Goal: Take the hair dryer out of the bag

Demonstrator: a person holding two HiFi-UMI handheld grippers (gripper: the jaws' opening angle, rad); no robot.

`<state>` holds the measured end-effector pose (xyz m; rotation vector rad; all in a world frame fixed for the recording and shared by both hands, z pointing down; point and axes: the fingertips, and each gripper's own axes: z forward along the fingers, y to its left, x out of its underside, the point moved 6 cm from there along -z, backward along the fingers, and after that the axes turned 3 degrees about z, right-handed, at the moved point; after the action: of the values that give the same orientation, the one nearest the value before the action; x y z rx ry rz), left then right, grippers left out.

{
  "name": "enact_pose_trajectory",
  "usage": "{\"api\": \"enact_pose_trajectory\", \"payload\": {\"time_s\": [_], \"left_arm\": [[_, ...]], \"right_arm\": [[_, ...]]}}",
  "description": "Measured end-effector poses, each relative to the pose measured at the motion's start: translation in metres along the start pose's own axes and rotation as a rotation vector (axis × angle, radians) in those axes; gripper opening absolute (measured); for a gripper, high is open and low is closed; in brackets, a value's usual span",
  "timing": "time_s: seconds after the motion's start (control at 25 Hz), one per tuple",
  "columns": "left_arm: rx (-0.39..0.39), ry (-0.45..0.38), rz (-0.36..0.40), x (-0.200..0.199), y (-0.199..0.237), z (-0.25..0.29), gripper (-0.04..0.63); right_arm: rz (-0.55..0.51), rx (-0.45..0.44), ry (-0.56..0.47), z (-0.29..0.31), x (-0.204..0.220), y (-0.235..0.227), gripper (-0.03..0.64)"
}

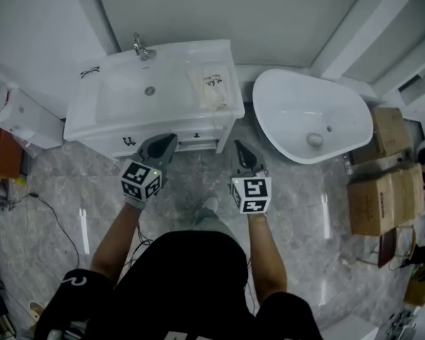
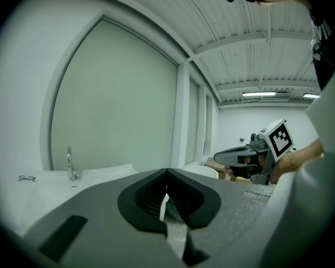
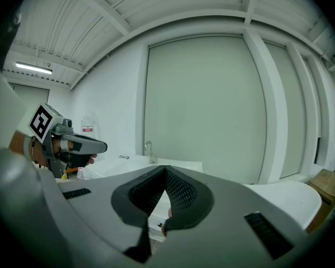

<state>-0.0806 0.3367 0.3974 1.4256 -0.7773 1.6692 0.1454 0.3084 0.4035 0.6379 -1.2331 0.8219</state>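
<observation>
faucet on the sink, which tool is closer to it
Left. The left tool sits before the vanity front, slightly right of the faucet. The right tool is farther right, off the vanity's right corner, near the bathtub.

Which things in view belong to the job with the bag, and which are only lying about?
For the job:
- bag, lying on the washbasin
- left tool and right tool, both shut and empty

Just lying about:
- faucet
- glasses
- bathtub
- cardboard boxes
</observation>
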Motion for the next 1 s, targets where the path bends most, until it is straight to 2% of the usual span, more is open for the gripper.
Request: {"api": "enact_pose_trajectory", "payload": {"time_s": [0.4, 0.76, 1.0], "left_arm": [[0.014, 0.065, 0.008, 0.005, 0.012, 0.097, -0.003], [0.032, 0.106, 0.000, 0.021, 0.033, 0.147, -0.002], [0.090, 0.151, -0.005, 0.047, 0.064, 0.189, -0.002]], "right_arm": [[0.039, -0.012, 0.034, 0.061, 0.008, -0.071, -0.009], [0.074, -0.028, 0.071, 0.109, 0.023, -0.093, -0.009], [0.093, -0.006, 0.125, 0.152, 0.041, -0.102, -0.009]]}}
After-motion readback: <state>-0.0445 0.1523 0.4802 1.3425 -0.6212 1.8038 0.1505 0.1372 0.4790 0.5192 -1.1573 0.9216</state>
